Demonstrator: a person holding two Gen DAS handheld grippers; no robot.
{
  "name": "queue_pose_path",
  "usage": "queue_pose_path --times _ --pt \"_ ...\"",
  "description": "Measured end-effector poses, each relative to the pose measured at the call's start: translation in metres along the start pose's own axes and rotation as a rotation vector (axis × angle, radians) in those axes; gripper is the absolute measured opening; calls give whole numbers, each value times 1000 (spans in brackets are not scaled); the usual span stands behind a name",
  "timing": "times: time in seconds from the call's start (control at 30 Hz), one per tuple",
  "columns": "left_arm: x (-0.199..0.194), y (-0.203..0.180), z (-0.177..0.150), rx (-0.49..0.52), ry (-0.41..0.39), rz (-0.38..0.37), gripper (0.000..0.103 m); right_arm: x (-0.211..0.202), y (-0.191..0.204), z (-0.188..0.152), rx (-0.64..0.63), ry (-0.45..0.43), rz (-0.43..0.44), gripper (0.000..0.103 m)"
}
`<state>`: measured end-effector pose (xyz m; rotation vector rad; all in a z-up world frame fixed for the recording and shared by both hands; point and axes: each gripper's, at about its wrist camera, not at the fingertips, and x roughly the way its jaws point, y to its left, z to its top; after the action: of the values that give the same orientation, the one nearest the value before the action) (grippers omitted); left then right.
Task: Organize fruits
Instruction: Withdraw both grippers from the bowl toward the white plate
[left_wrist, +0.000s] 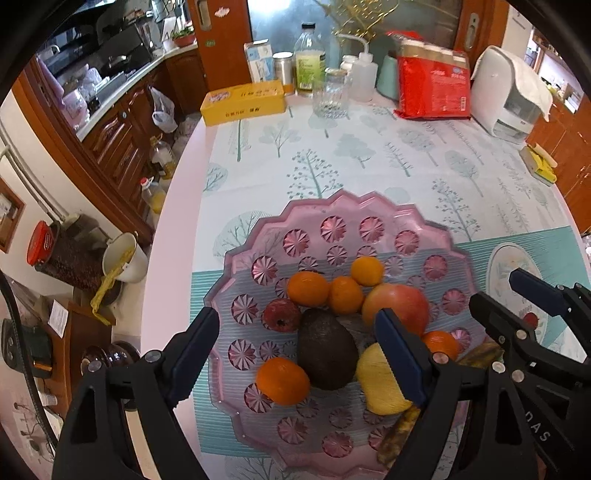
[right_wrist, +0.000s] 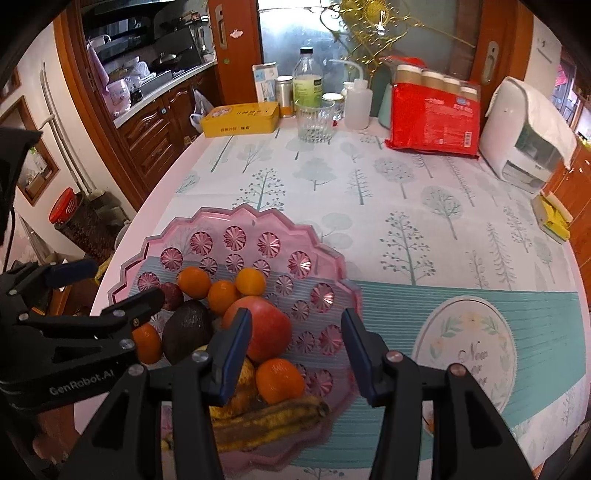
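Left gripper (left_wrist: 295, 350) wide open, empty, above the avocado (left_wrist: 327, 350); right gripper (right_wrist: 295, 350) part open, empty, over the plate's (right_wrist: 236, 218) right rim beside the apple (right_wrist: 266, 325). All fruit piled on the pink plate near the table's (right_wrist: 406, 192) edge; open cloth beyond, glass (right_wrist: 314, 122), yellow box (right_wrist: 240, 118) at back

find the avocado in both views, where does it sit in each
Left wrist: avocado low centre on the pink tray, between the left gripper's fingers.
Right wrist: avocado lower left, left of the right gripper, partly behind the left gripper's arm.
Shared landmark: the apple, just right of the avocado in both.
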<state>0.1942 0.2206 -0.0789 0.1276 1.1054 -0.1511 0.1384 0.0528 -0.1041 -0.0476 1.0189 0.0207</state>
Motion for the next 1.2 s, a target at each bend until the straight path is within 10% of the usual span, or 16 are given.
queue_pose_path --times 0.67,1.2 --pt "-98 -101 -8 3 -171 12 90 -96 -90 -22 -18 -172 -5 51" --pt "-84 -240 -46 30 -119 -14 90 -94 -207 -74 -23 -117 -36 51"
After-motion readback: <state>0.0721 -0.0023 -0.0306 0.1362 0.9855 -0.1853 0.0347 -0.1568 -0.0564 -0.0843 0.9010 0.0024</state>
